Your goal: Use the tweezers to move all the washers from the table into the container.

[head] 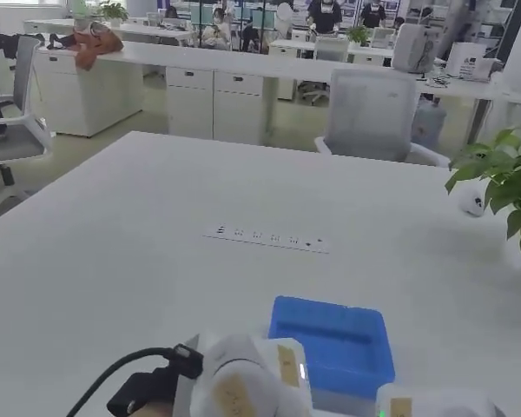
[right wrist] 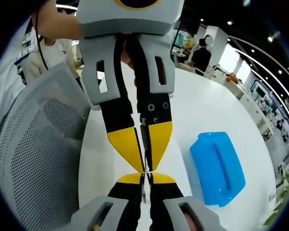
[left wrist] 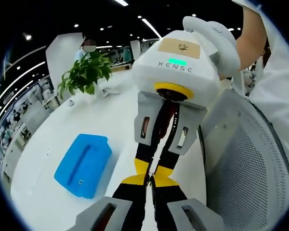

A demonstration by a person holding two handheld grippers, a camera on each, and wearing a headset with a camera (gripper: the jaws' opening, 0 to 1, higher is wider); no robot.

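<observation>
The blue container [head: 332,340] lies on the white table [head: 139,261], just beyond both grippers; it is also seen at left as the container [left wrist: 84,163] and at right as the container [right wrist: 217,166]. My left gripper [left wrist: 150,180] is shut and points straight at my right gripper [left wrist: 151,168], which is shut too. Their yellow tips meet end to end. In the right gripper view my right gripper [right wrist: 143,178] touches the left gripper [right wrist: 144,164] the same way. A thin grey sliver runs along the seam between the jaws; I cannot tell what it is. In the head view the left gripper [head: 243,382] and right gripper [head: 434,404] show their backs at the bottom edge.
A flush power strip [head: 265,236] sits mid-table. A potted plant [head: 508,178] stands at the right edge. A grey mesh chair [left wrist: 250,163] is close behind the right gripper, with a person's arm [left wrist: 250,33] above it. More desks and chairs [head: 373,113] stand beyond the table.
</observation>
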